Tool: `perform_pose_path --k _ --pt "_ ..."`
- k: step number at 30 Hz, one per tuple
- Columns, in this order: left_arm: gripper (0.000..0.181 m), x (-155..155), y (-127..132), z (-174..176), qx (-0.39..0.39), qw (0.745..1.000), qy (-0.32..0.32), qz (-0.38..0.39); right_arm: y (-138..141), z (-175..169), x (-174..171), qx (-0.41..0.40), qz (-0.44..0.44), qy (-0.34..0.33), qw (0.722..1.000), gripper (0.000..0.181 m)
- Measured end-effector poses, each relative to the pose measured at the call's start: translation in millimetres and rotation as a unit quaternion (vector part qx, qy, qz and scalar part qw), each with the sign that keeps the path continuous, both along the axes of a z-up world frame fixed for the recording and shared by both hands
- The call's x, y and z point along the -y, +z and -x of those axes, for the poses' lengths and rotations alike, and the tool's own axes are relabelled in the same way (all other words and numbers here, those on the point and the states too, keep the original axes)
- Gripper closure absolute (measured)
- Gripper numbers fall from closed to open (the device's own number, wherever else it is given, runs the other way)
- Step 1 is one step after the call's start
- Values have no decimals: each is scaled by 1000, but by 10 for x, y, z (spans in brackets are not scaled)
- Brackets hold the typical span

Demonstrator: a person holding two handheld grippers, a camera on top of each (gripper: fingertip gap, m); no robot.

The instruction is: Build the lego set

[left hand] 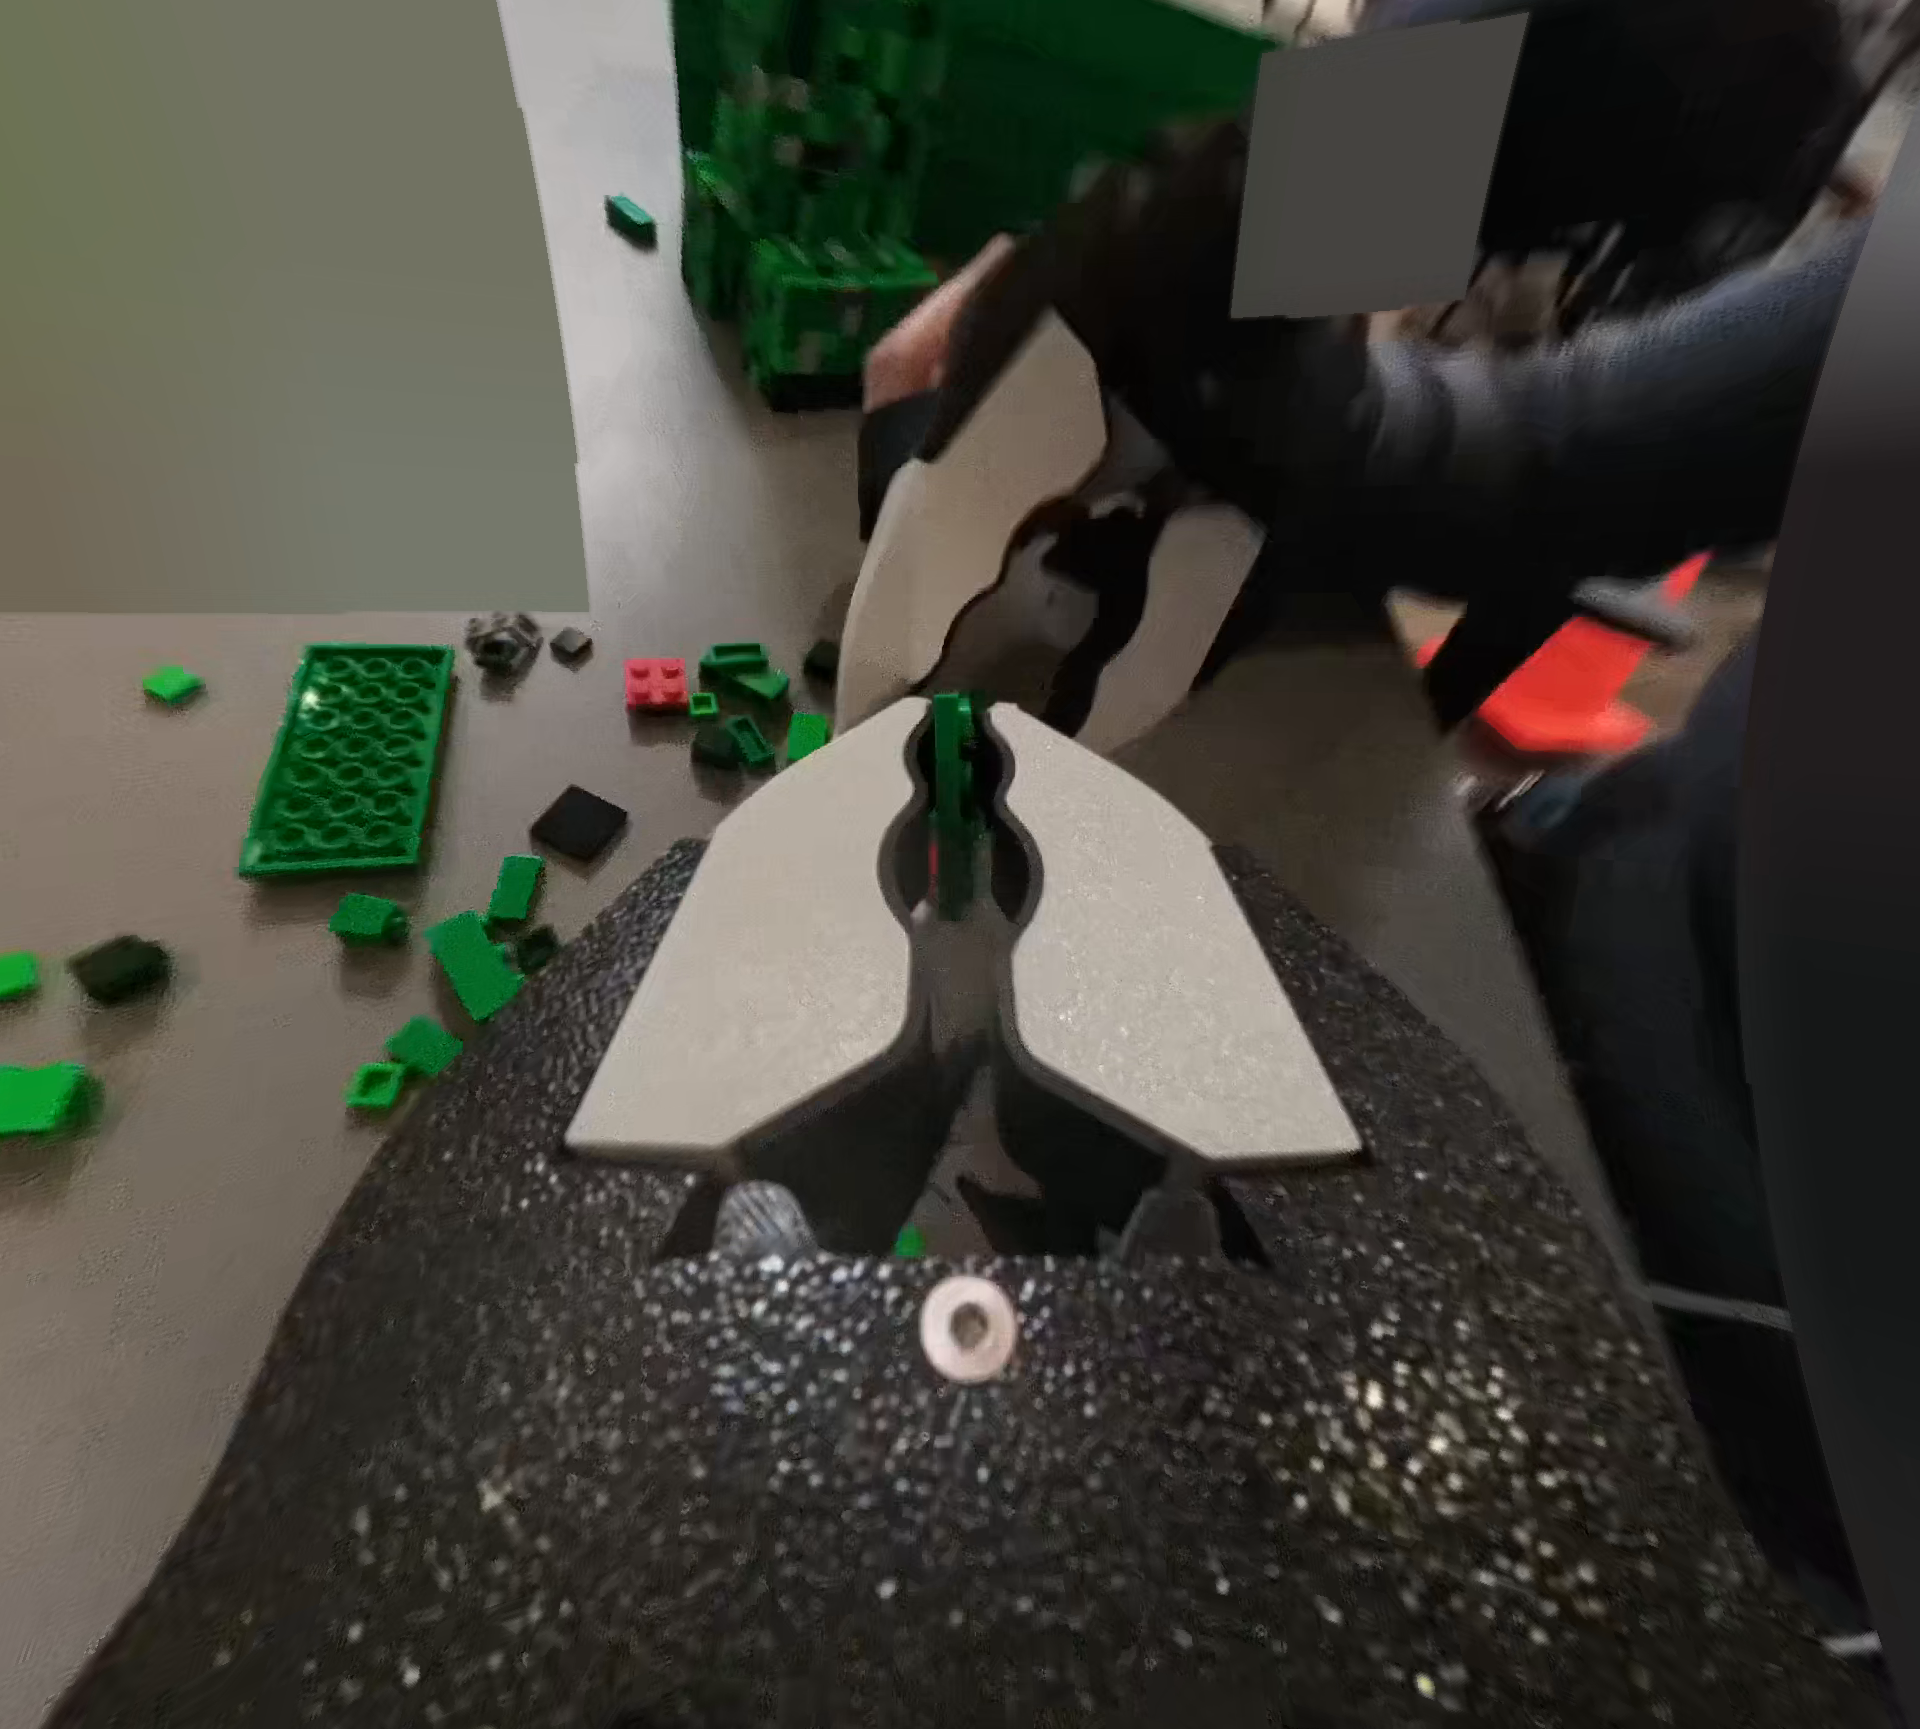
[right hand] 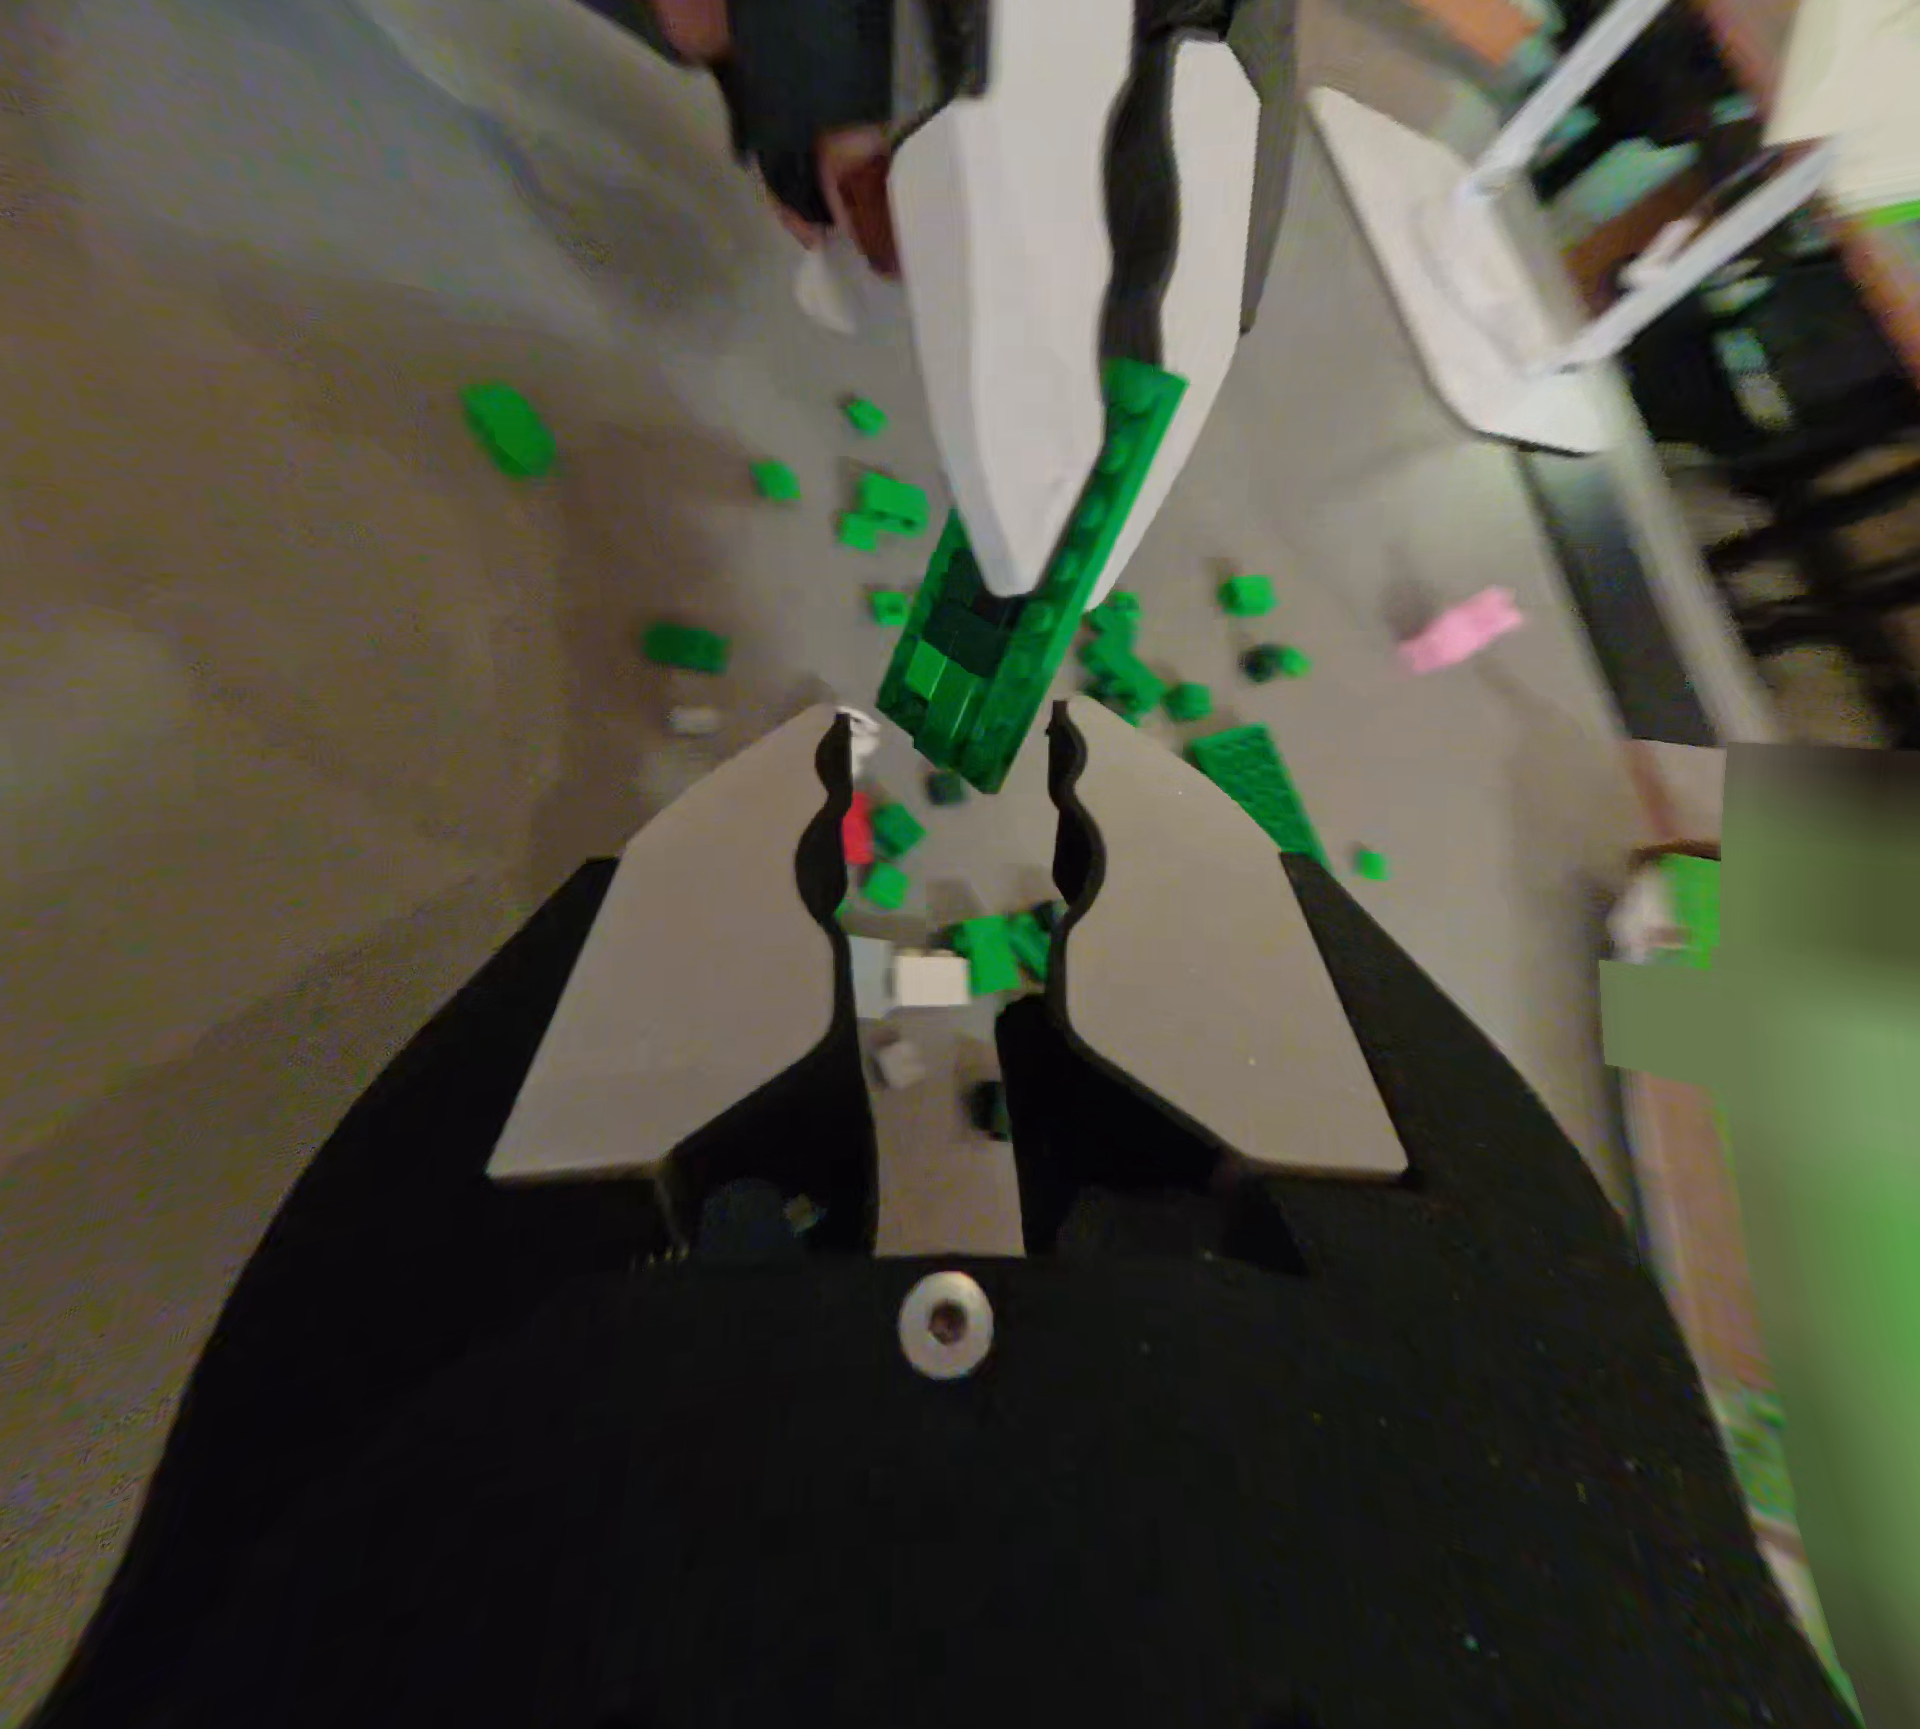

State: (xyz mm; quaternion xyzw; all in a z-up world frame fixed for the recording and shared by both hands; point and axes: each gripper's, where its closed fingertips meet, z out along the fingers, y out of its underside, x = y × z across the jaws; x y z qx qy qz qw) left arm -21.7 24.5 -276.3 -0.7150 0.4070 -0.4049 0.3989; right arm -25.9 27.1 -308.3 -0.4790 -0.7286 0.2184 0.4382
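My left gripper (left hand: 956, 723) is shut on a long green lego plate assembly (left hand: 954, 806), held edge-on between its pads. In the right wrist view the left gripper (right hand: 1070, 547) reaches down from the top with the assembly (right hand: 977, 671), which carries darker green tiles. The assembly's free end hangs between the fingertips of my right gripper (right hand: 951, 723), which is open and empty. In the left wrist view the right gripper (left hand: 982, 692) stands just beyond the left one, tips pointing at it.
On the grey table (left hand: 156, 1316) lie a large green plate (left hand: 348, 760), a red brick (left hand: 657, 682), a black tile (left hand: 579, 822) and several loose green pieces. A tall green built model (left hand: 831, 173) stands behind. A pink piece (right hand: 1455, 630) and a green wedge plate (right hand: 1257, 786) lie to the right. Only a small space, under 4 cm, lies between the two pairs of fingers. About 8 cm separates my right fingertips from the red brick (left hand: 657, 682).
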Motion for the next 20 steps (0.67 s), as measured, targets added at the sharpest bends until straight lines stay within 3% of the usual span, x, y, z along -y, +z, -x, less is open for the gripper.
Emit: perform_pose_path --k 3,6,7,10,12,13,15,20 --pt "175 96 -99 -26 -73 994 -33 -68 29 -52 128 6 113 29 993 145" --pt "175 188 -38 -133 -52 993 -60 -88 -18 -71 187 22 157 41 986 152" --pt "175 186 -29 -142 -48 993 -59 -90 -20 -59 214 18 163 48 985 164" --pt "172 79 62 -119 -24 991 -21 -127 34 -3 127 -9 184 20 983 176" --pt "120 -56 174 -67 -7 984 32 -174 130 19 38 -42 220 -3 975 175" --pt "98 -137 194 -16 -17 977 63 -204 186 28 2 -62 242 -11 968 175" --pt "75 -242 208 65 -59 950 104 -288 304 53 -21 -102 295 -14 950 175" --pt "75 -236 149 -5 -184 854 113 -473 435 136 138 -133 442 24 887 175"
